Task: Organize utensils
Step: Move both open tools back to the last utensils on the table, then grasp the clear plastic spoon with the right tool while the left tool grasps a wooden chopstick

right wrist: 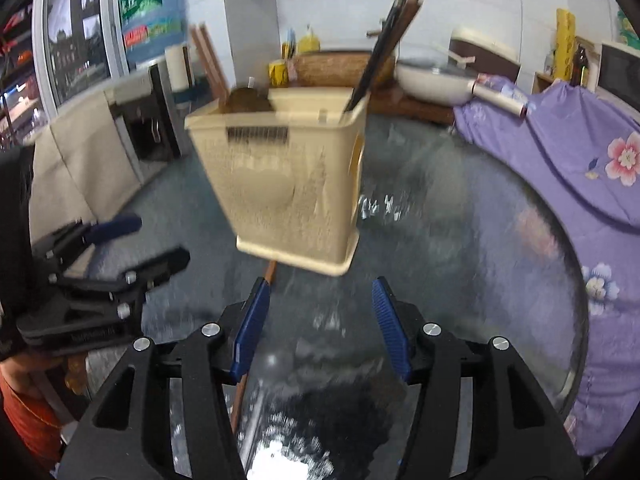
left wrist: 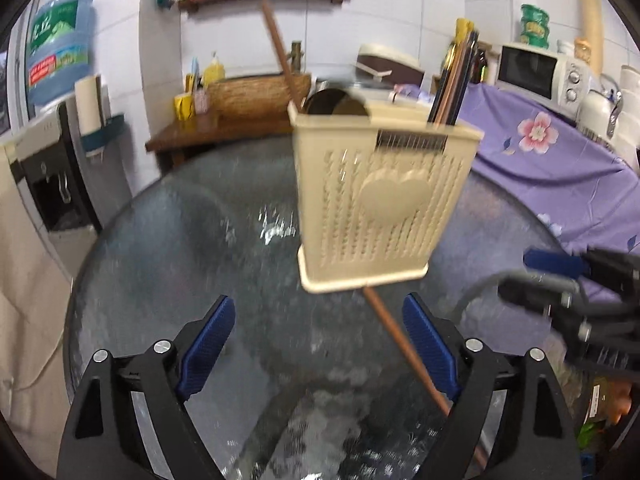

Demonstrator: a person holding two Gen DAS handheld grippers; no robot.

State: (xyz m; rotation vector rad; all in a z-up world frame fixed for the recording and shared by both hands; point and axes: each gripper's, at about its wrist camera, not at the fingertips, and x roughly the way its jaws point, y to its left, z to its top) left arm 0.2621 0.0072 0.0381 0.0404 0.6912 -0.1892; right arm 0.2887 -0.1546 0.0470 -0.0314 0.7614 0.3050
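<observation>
Cream plastic formed the utensil holder, a perforated basket with a raised heart on its front, which was seen standing upright on the dark glass table. Dark chopsticks were stood in its right-hand compartment, their tips leaning up and to the right, while a single brown stick rose from the left-hand compartment beside a dark rounded utensil. One brown chopstick was seen lying flat on the table in front of the holder, one end at the holder's base and the rest running toward the camera.

The left hand-held gripper was held with its blue pads spread wide and nothing between them; the lying chopstick passed just beside the right pad, and contact could not be told. In the right wrist view the right hand-held gripper was shown with its jaws parted and empty, the same chopstick running behind its left pad, so that touching could not be judged either. Both views were blurred.

Each gripper appeared at the edge of the other's view, low over the table. A purple flowered cloth was draped over the surface at the right, with a white microwave upon it, and a wicker basket was set on a wooden table behind the holder.
</observation>
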